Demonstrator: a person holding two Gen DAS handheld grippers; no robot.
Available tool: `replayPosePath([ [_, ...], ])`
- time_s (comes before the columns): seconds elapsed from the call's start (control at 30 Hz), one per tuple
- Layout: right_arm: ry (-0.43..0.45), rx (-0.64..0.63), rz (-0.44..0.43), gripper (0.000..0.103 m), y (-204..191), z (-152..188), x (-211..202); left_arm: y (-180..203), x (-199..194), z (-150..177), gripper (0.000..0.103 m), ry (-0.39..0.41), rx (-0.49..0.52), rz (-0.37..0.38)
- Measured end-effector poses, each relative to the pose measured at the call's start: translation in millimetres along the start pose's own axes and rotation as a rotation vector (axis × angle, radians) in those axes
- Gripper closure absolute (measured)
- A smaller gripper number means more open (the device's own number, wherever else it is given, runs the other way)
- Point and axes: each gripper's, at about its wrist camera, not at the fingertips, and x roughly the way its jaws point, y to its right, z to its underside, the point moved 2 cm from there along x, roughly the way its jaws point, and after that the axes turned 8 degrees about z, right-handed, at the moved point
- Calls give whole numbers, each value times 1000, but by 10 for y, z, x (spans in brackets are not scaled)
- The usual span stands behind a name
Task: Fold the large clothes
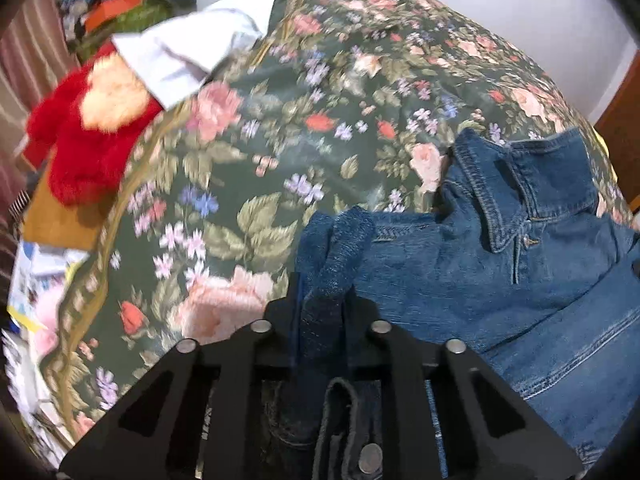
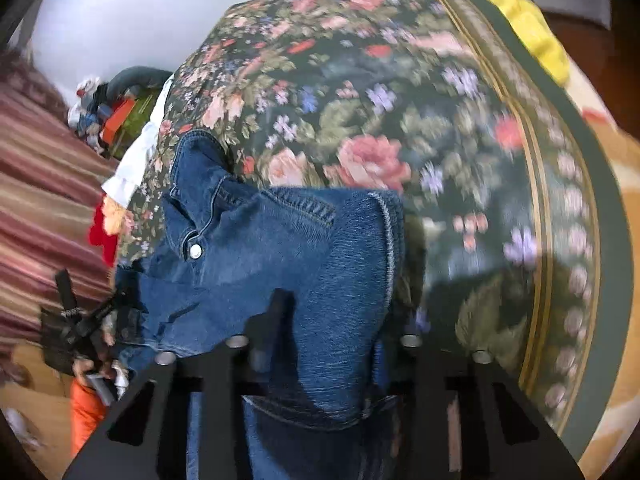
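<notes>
A blue denim jacket (image 1: 500,264) lies on a dark green floral bedspread (image 1: 280,120), collar up at the right. My left gripper (image 1: 320,300) is shut on a bunched fold of the jacket's denim, which rises between the fingers. In the right wrist view the jacket (image 2: 280,248) hangs over my right gripper (image 2: 332,320), which is shut on a thick fold of it; one finger (image 2: 276,312) shows as a dark shape against the cloth, the other is hidden. The left gripper (image 2: 76,320) also shows at the far left.
A red fluffy garment (image 1: 88,132) and a white cloth (image 1: 188,48) lie at the bedspread's far left edge. A pile of clutter (image 1: 120,8) sits behind them. A yellow item (image 2: 528,28) lies past the bedspread's right border (image 2: 560,184). A striped curtain (image 2: 44,184) hangs at left.
</notes>
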Motion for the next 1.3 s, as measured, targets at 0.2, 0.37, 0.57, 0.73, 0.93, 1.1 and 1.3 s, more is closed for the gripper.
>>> replayPosePath([
  [0.2, 89, -157, 88, 85, -331, -245, -9, -54, -379, -203, 93, 121, 3, 5],
  [0.37, 134, -184, 128, 86, -501, -576, 72, -346, -253, -403, 93, 95, -40, -74],
  [0.57, 104, -142, 196, 85, -454, -798, 343, -684, 84, -329, 79, 16, -146, -98],
  [0.73, 67, -170, 208, 85, -381, -699, 358, -598, 48, -264, 75, 26, -98, -131],
  [0.93, 61, -201, 256, 85, -422, -599, 26, -431, -261, -245, 69, 44, -13, -185],
  [1.1, 117, -303, 364, 85, -589, -398, -425, -350, -706, -171, 53, 102, 3, -182],
  [1.3, 143, -373, 328, 85, -783, 38, -916, -216, -1212, 72, 32, 156, 30, -166],
])
